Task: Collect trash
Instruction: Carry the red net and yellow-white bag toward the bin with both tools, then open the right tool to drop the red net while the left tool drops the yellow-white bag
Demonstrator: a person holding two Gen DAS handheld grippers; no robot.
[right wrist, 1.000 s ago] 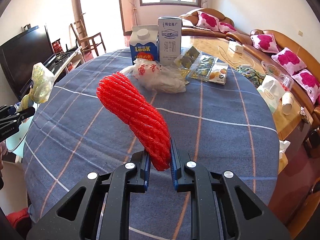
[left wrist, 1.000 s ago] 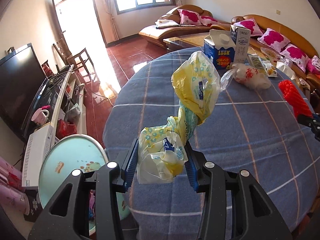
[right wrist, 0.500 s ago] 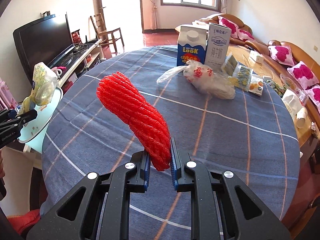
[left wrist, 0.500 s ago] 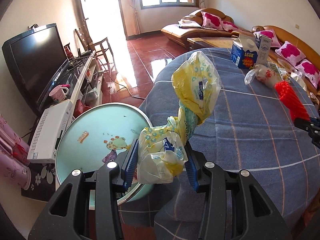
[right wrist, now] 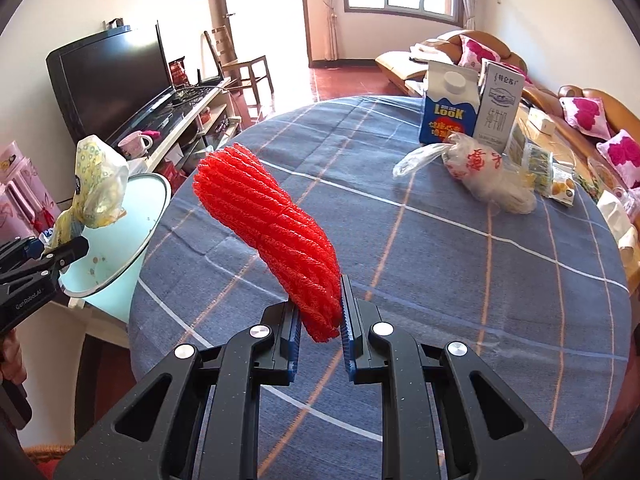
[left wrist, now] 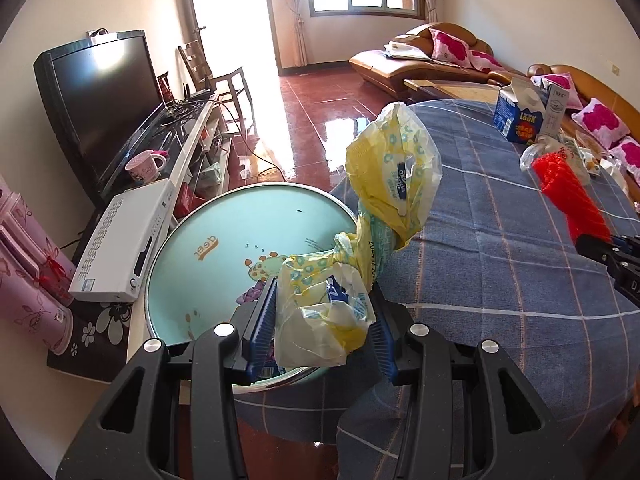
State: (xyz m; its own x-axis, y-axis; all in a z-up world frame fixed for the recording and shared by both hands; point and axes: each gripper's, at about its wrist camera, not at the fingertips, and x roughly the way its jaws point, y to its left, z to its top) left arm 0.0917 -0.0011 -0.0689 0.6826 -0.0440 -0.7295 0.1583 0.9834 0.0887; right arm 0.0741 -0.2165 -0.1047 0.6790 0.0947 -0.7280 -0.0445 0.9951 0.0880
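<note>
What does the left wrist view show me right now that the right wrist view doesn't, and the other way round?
Only the left wrist view looks down into the pale green bin and shows the left gripper shut on the yellow plastic bag. Only the right wrist view shows the right gripper clamping the red foam net, plus the snack packets. Both show bag, net, bin, blue carton and checked tablecloth.

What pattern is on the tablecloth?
The tablecloth is blue-grey with a wide check of white and orange lines, clearest in the right wrist view.
</note>
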